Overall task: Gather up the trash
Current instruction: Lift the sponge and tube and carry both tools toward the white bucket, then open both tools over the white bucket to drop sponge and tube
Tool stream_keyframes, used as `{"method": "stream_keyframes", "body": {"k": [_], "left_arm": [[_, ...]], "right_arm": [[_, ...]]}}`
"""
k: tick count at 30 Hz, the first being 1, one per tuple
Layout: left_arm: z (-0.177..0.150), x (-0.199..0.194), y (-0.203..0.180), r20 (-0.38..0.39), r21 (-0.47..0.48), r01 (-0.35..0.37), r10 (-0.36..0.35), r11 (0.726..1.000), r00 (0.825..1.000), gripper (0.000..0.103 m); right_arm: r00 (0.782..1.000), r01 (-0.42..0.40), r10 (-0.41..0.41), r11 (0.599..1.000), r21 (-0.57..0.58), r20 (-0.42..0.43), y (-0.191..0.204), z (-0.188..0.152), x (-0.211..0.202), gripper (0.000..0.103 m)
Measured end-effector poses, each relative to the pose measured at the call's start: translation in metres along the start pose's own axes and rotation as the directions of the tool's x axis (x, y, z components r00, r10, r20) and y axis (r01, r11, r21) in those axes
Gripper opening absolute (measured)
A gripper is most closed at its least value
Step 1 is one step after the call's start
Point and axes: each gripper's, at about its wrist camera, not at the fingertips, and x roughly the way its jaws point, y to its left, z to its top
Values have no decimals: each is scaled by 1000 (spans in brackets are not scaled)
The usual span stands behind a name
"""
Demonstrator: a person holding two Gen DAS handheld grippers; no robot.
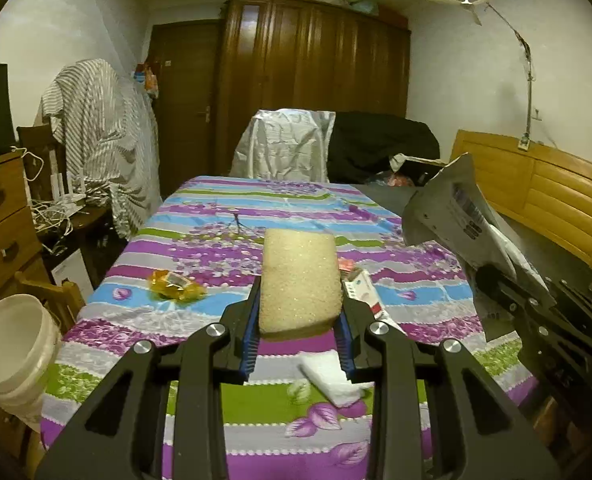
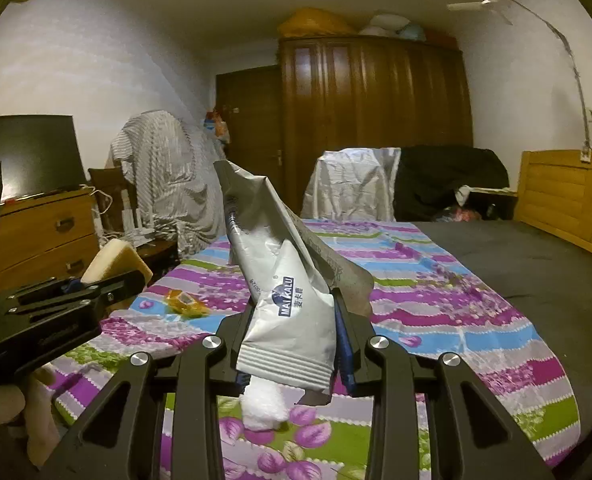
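Note:
My left gripper is shut on a beige sponge and holds it above the bed's striped floral sheet. My right gripper is shut on a silver foil packet that sticks up and to the left. The packet also shows at the right of the left wrist view. The sponge also shows at the left of the right wrist view. On the sheet lie an orange wrapper, a white tissue wad and a red-and-white carton.
A white bucket stands left of the bed beside a wooden chair. A wooden dresser is at far left. A wooden headboard is at right. Covered chairs and a wardrobe stand beyond the bed.

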Motion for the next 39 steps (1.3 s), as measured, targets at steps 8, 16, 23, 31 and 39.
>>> {"method": "stream_keyframes", "body": {"k": [8,16,23,31,39], "left_arm": [[12,-12,50,21,-54,-93,94,994,995,30],[22,-29,135,19,-143,-253,258,957,966,30],[25,-53,232,-14,-228,-411,419,882,908,30],[18,-80,323,-86,-266,-548,547,793,833,31],[-6,-73,398,-216,-287,-590,549,755,807,31]], "right_arm": [[997,-77,78,996,-51,19,45,30,27,35],[963,-267,267,957,-110,-15,143,65,75,35],[907,-420,412,894,-159,-83,249,88,116,35],[795,-597,549,784,-170,-258,398,97,172,35],[696,-676,548,717,-167,-464,519,78,245,35]]}}
